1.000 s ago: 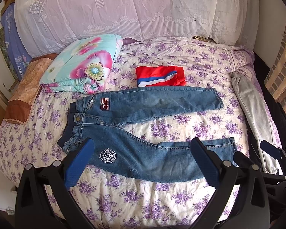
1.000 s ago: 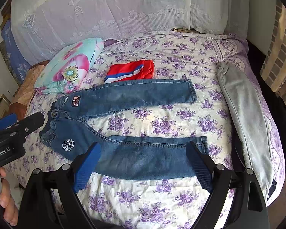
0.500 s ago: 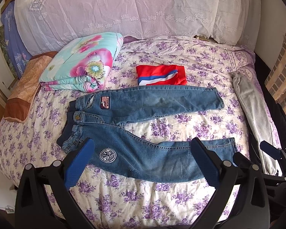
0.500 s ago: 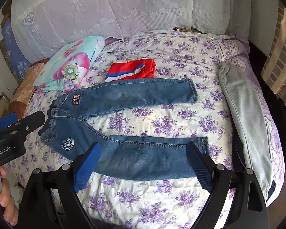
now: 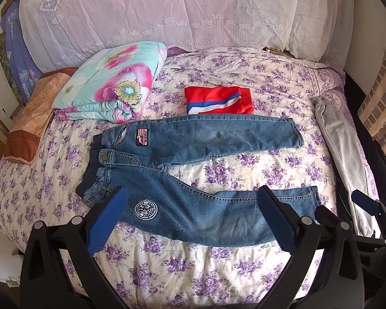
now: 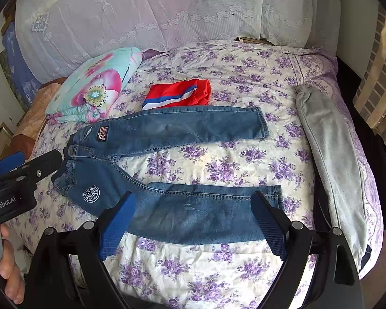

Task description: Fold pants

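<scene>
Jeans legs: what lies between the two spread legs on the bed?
Only bare floral bedspread shows between the far leg and the near leg of the jeans, clearest in the right wrist view.

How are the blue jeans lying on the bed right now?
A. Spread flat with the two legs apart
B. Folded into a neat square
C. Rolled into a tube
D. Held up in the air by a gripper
A: the jeans lie flat on the floral bedspread, bare bedspread showing between the two legs, and both the left gripper and the right gripper are open and empty.
</scene>
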`<state>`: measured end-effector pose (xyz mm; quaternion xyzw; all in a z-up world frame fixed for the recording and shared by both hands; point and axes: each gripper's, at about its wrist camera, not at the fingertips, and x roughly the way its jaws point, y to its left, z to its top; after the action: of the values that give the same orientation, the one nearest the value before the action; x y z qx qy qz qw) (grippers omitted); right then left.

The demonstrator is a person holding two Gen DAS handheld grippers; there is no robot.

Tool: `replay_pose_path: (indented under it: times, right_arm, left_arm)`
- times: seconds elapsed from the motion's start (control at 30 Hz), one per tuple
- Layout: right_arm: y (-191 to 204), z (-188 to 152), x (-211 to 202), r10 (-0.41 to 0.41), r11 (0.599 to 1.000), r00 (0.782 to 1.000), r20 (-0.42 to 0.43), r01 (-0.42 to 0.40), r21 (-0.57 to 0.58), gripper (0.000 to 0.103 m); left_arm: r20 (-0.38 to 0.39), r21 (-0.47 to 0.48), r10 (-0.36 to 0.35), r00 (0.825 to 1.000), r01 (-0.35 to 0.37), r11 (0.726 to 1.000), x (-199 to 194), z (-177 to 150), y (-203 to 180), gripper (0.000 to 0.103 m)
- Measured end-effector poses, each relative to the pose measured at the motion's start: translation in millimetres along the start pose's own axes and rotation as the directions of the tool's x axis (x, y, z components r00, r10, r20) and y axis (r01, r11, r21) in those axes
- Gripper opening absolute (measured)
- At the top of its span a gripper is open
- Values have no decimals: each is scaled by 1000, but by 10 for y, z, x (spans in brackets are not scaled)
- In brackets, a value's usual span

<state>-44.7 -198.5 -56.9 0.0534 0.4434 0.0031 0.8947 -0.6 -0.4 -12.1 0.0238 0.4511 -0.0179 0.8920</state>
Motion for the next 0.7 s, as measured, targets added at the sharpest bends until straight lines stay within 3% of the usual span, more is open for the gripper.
replay_pose_path:
  times: [0.7]
  right_arm:
    - [80, 29, 34, -6, 1000, 1000, 1, 6, -11, 91]
  left_arm:
    - [-23, -17, -12, 1000, 12, 1000, 91, -73, 50, 98]
